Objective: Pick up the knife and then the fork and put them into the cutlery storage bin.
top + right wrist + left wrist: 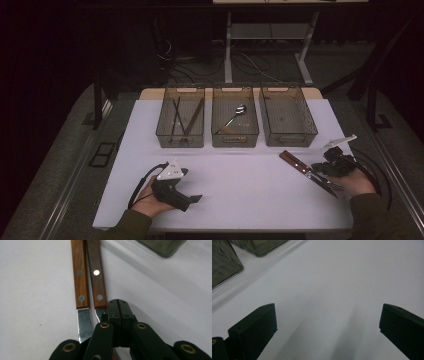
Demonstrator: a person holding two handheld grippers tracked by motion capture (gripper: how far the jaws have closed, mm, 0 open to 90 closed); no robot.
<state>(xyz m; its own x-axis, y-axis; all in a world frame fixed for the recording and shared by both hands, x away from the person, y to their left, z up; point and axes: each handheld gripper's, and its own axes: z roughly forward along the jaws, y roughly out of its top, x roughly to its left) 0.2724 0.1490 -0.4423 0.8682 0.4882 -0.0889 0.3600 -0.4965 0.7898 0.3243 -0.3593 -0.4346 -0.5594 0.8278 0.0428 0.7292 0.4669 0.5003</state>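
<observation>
Two wooden-handled pieces of cutlery lie side by side on the white table [240, 175] at the right, one [80, 277] left of the other [96, 277]; in the high view they show as a pair [299, 165]. My right gripper [118, 302] is shut, its jaws pressed together over the metal neck of the right-hand piece; I cannot tell whether they pinch it. A hand holds this gripper [320, 170] at the table's right edge. My left gripper [196, 198] is at the front left and stands open [327, 317] over bare table.
Three smoky clear bins stand in a row at the back. The left bin [165, 131] holds dark chopsticks [182, 117], the middle bin [216, 137] a spoon [235, 117], and the right bin [287, 137] looks empty. Corners of bins [224, 262] show at the upper left of the left gripper view.
</observation>
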